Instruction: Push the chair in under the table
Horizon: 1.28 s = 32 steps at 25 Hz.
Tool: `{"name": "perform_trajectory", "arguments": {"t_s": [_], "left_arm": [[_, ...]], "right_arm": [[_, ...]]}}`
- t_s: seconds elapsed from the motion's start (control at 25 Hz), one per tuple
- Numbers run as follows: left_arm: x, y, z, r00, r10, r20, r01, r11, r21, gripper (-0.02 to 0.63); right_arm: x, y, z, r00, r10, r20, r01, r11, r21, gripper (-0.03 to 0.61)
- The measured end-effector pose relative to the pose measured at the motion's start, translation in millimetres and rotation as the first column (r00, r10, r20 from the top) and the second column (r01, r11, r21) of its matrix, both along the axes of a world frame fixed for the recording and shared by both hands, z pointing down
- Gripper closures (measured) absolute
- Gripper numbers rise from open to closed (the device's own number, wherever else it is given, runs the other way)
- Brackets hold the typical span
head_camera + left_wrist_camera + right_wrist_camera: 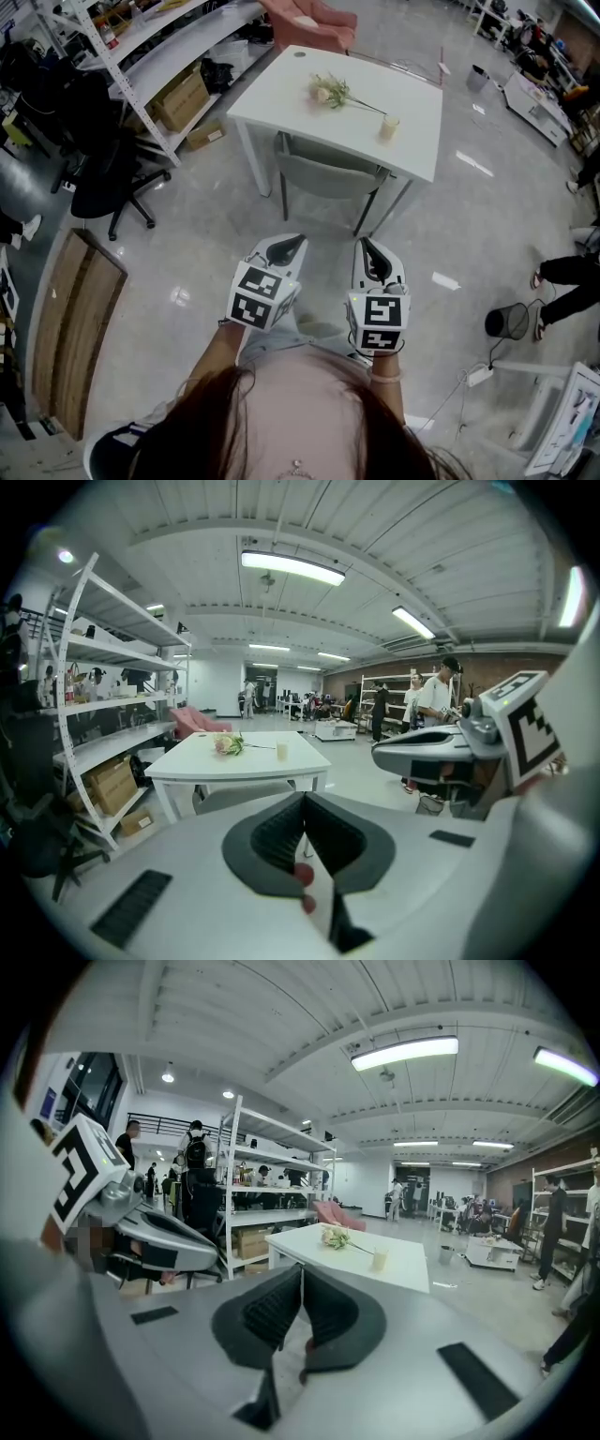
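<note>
The seat of the chair (323, 173) lies hidden under the bench (281, 94); beyond the bench, a pink armchair (309, 19) is cut off by the top edge, its far side unseen.

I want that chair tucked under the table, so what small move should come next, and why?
The left tongs and right tongs are shut, empty and short of the chair, whose back stands outside the table edge. So probably bring both forward to that back.
</note>
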<state>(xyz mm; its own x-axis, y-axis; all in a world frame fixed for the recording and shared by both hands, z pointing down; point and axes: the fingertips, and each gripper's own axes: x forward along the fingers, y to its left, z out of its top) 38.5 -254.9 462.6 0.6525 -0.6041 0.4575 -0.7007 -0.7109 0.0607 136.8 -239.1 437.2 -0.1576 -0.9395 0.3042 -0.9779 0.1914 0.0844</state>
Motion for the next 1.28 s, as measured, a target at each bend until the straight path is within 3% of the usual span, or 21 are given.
{"name": "perform_trajectory", "arguments": {"t_s": [0.52, 0.92, 1.28], "left_arm": [[5, 5, 7, 1.0, -0.009, 0.006, 0.009, 1.0, -0.021, 0.604], [14, 7, -3, 0.998, 0.009, -0.06, -0.011, 1.0, -0.024, 0.606], [30, 6, 4, 0.998, 0.049, -0.047, -0.052, 0.997, -0.056, 0.606]], "right_arm": [[5, 2, 13, 0.999, 0.029, -0.025, -0.029, 0.999, -0.033, 0.555], [7, 2, 12, 1.0, 0.022, 0.015, -0.022, 1.0, -0.017, 0.555], [5, -1, 13, 0.996, -0.018, 0.083, 0.017, 1.0, 0.014, 0.555]]}}
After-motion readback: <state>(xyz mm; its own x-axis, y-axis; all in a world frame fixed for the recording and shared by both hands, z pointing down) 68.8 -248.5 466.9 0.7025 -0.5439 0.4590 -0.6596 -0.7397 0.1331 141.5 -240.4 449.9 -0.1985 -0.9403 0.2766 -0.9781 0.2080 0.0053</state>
